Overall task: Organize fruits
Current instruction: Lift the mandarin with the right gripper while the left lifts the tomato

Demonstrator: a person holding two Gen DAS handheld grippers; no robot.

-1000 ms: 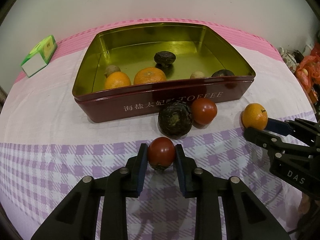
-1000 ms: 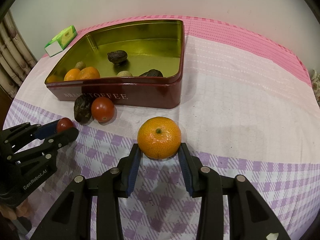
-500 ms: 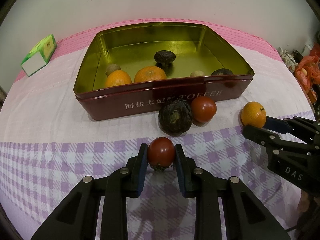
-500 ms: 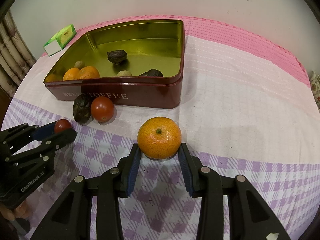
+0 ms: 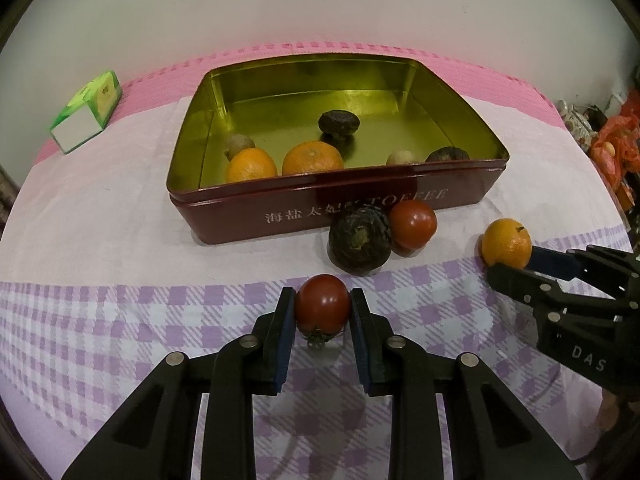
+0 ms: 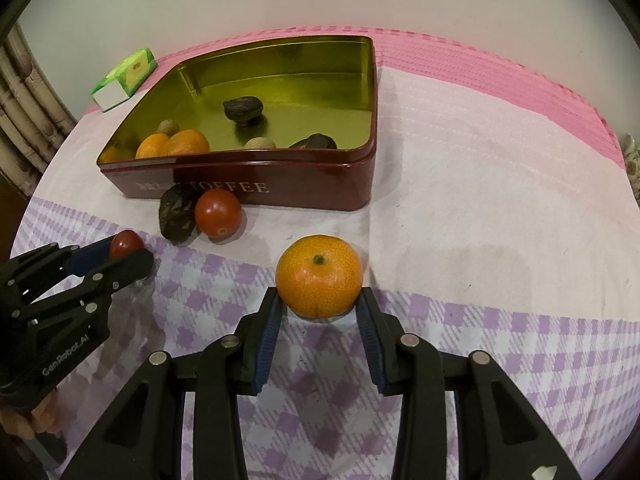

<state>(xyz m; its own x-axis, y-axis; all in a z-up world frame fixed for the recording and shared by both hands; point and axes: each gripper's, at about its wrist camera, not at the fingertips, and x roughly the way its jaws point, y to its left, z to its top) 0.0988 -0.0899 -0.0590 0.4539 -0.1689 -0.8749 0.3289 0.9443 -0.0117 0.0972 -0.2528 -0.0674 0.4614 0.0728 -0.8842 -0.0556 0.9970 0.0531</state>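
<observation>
My left gripper [image 5: 322, 295] is shut on a small red tomato [image 5: 322, 307], stem down, just over the checked cloth. In the right wrist view, my right gripper [image 6: 319, 294] is shut on an orange [image 6: 319, 276]. Each shows in the other's view: the orange [image 5: 506, 243] at the right, the tomato [image 6: 126, 243] at the left. Behind stands an open red toffee tin [image 5: 336, 200] with a gold inside, holding two oranges [image 5: 251, 166], dark wrinkled fruits [image 5: 338, 123] and small brownish ones. In front of the tin lie a dark wrinkled fruit [image 5: 359, 240] and another tomato [image 5: 413, 224], touching.
A green and white carton [image 5: 86, 116] lies on the pink cloth at the far left of the tin. Cluttered items [image 5: 612, 140] sit past the table's right edge. A wall closes off the back. A hand [image 6: 36, 420] holds the left gripper.
</observation>
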